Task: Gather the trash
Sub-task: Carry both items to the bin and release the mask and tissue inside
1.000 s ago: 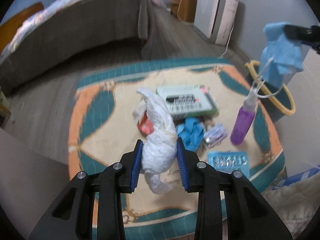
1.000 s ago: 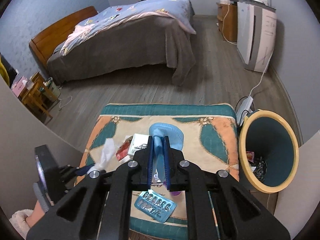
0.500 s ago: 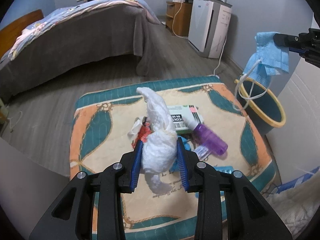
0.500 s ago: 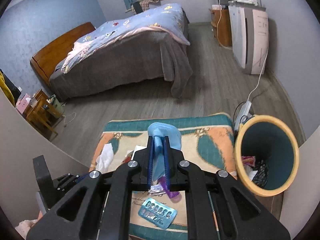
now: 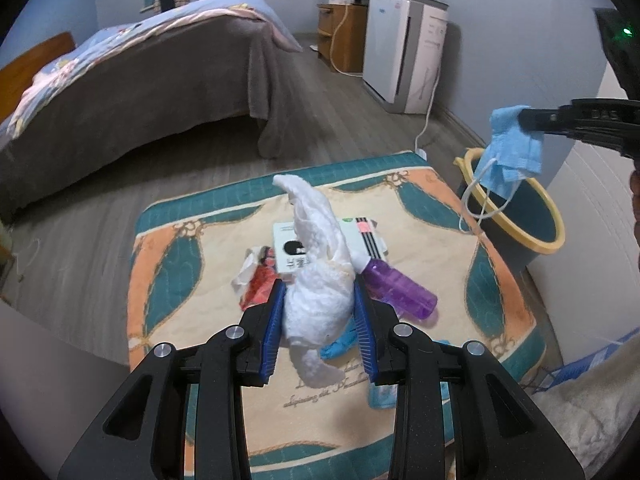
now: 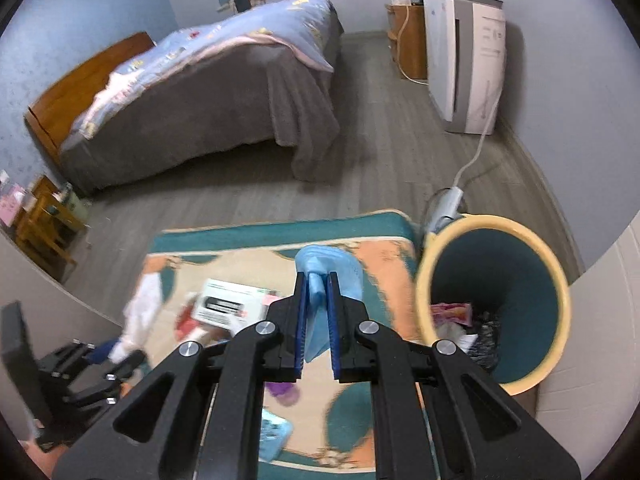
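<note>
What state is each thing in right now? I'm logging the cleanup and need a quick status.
left gripper: shut on the tissue wad.
tissue wad: crumpled, lifted off the mat.
right gripper: shut on the face mask.
face mask: folded, loops dangling above the bin's rim.
bin: upright, open, some trash inside.
purple bottle: lying on its side.
white box: lying flat on the mat.

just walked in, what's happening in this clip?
A person is collecting trash off a patterned mat with two handheld grippers. The left gripper is clamped on a crumpled white tissue, held above the mat. The right gripper is shut on a blue face mask, which hangs over the near rim of the yellow-rimmed bin, not yet dropped. The bin already holds some trash. A purple bottle, a white box and a red wrapper lie on the mat.
</note>
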A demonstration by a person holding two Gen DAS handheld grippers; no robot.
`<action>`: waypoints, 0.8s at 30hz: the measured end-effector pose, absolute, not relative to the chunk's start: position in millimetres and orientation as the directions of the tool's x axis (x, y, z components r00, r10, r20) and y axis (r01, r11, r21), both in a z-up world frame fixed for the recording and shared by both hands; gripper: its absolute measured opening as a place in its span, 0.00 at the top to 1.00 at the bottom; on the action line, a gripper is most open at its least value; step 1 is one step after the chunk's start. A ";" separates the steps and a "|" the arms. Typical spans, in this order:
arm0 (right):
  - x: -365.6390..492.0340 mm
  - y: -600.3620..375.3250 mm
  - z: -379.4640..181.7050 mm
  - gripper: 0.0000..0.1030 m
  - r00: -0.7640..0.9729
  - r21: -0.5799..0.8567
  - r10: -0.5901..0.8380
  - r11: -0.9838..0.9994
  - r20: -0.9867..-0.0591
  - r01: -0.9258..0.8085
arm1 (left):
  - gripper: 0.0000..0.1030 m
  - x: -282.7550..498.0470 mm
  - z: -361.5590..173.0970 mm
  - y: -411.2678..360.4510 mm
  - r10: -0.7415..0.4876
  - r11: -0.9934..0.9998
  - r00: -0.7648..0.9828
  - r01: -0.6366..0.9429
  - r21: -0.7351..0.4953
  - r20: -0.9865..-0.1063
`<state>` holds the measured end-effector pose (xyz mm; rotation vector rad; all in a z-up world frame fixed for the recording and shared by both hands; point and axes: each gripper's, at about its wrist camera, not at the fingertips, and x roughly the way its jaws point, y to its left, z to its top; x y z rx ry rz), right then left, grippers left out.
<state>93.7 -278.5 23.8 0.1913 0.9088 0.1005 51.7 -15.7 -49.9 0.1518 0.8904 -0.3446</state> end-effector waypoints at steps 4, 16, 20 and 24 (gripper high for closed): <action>100.5 -291.0 14.6 0.91 0.600 0.149 0.118 0.989 -0.791 0.003 | 0.66 54.7 -55.7 -31.4 -0.232 0.927 0.562 0.376 -0.005 -0.794; 108.4 -337.0 3.7 0.91 0.604 0.064 0.032 0.997 -0.797 0.031 | 0.66 56.5 -59.6 -98.6 -0.268 0.882 0.510 0.472 0.006 -0.817; 112.2 -362.2 0.6 0.91 0.602 0.134 0.059 0.988 -0.796 0.081 | 0.66 59.5 -50.4 -135.1 -0.314 0.850 0.495 0.527 -0.007 -0.810; 115.5 -386.3 -3.8 0.91 0.597 0.169 0.058 0.977 -0.800 0.131 | 0.66 64.7 -46.3 -175.3 -0.358 0.810 0.459 0.585 -0.026 -0.813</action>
